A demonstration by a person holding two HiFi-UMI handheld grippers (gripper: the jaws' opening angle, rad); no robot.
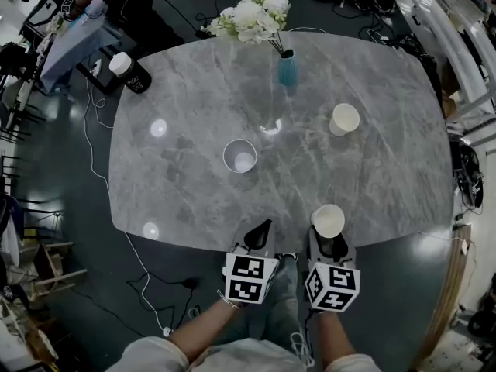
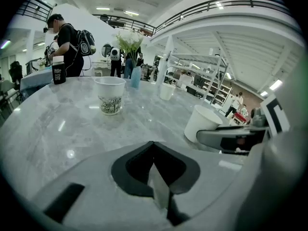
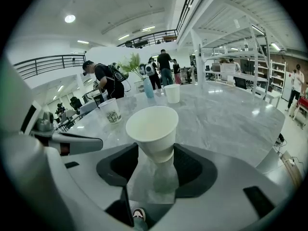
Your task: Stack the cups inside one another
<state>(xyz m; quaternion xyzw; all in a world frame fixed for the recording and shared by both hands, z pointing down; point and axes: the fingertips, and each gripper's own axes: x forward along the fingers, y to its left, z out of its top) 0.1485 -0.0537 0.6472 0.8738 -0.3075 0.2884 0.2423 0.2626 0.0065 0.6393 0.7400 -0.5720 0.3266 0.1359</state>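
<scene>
Three cups stand apart on the grey table (image 1: 178, 184), none inside another. We take the blue vase (image 1: 287, 68), which holds white flowers (image 1: 252, 14) at the far edge, as our mark. The printed cup (image 1: 240, 156) stands upright nearer to us than the vase and a little to its left. The plain cup (image 1: 344, 119) stands to the vase's right, only slightly nearer to us. The third cup (image 1: 328, 221) is well away from the vase, at the table's near edge and a little to the right. Our right gripper (image 1: 332, 242) has hold of it. In the right gripper view the jaws are closed against its narrow base, with the cup (image 3: 152, 129) upright and its mouth open. We cannot tell whether it rests on the table or hangs just above it. Our left gripper (image 1: 261, 229) sits just left of that cup, on the side towards the printed cup. Its jaws are pressed together with nothing between them. A black can (image 1: 132, 72) with a white lid stands well left of the vase near the table's corner. Beyond the can, a person (image 2: 67, 47) in dark clothes stands off the table. Cables (image 1: 155, 301) trail on the floor.
</scene>
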